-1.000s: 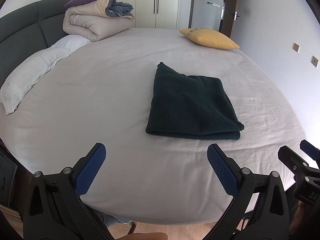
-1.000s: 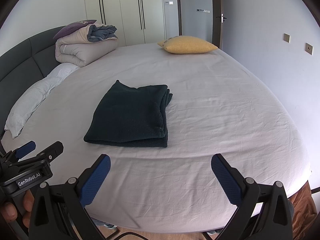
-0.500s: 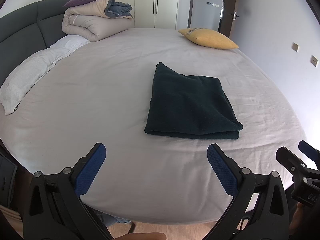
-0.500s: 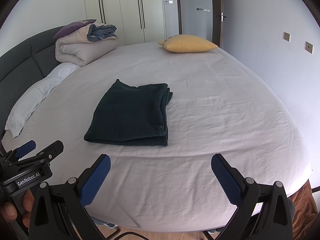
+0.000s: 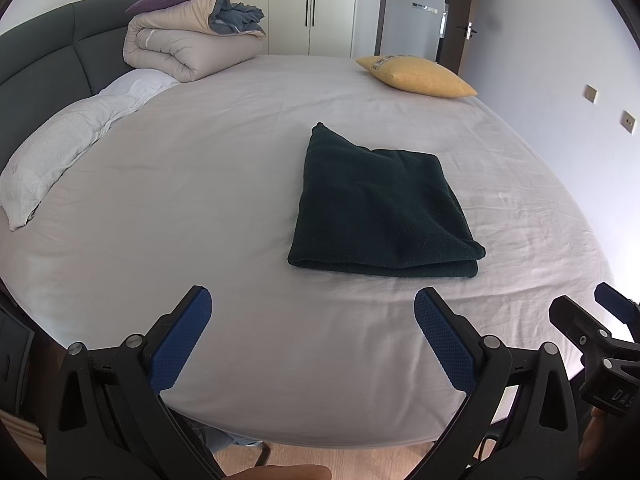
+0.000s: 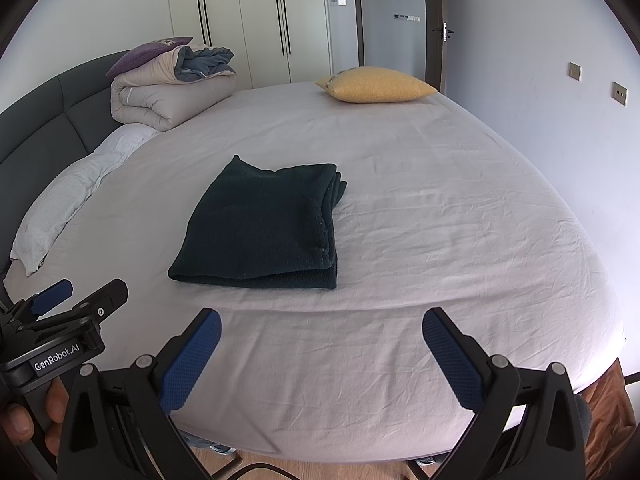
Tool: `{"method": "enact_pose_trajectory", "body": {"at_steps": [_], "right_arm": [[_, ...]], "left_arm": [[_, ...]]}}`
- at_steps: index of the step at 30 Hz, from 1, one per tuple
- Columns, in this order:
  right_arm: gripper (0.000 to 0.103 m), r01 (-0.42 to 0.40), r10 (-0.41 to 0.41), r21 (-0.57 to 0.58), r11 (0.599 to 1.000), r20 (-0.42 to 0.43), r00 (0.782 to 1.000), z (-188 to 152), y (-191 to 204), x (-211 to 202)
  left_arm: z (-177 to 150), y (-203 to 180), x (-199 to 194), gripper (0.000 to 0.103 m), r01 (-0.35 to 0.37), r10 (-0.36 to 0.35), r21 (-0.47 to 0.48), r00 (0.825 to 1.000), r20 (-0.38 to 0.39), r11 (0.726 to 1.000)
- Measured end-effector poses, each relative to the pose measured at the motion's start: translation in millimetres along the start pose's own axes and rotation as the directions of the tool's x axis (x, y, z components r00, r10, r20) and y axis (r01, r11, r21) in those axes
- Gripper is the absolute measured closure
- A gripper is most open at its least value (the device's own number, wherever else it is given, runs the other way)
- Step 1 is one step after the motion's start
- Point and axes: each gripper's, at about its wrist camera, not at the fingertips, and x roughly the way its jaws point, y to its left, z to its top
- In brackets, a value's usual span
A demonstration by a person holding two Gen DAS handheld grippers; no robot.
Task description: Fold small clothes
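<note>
Print on yellow cushion [image 5: 416,74] too small to be read, right gripper [image 5: 600,332] cropped by frame edge, purple pillow [image 6: 150,54] partly hidden behind rolled duvet [image 6: 168,96]

White lettering "GenRobot.AI" reads on the black body of the left gripper [image 6: 60,308], right wrist view. Partial letters "DAS" show on the right gripper [image 5: 596,320] body, left wrist view, cut off.

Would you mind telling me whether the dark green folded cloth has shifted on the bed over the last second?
No. The dark green folded cloth lies in the same spot relative to the yellow pillow.
</note>
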Motion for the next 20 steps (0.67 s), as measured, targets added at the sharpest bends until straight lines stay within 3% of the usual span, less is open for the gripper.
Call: {"method": "enact_pose_trajectory", "body": {"at_steps": [20], "right_arm": [[0.0,-0.018,0.018,0.004,1.0,-0.026,0.999,1.7,-9.7,1.1]], "left_arm": [[-0.7,1.3,7.8,0.0,0.006,-0.006,0.025,1.0,-0.005,1.0]]}}
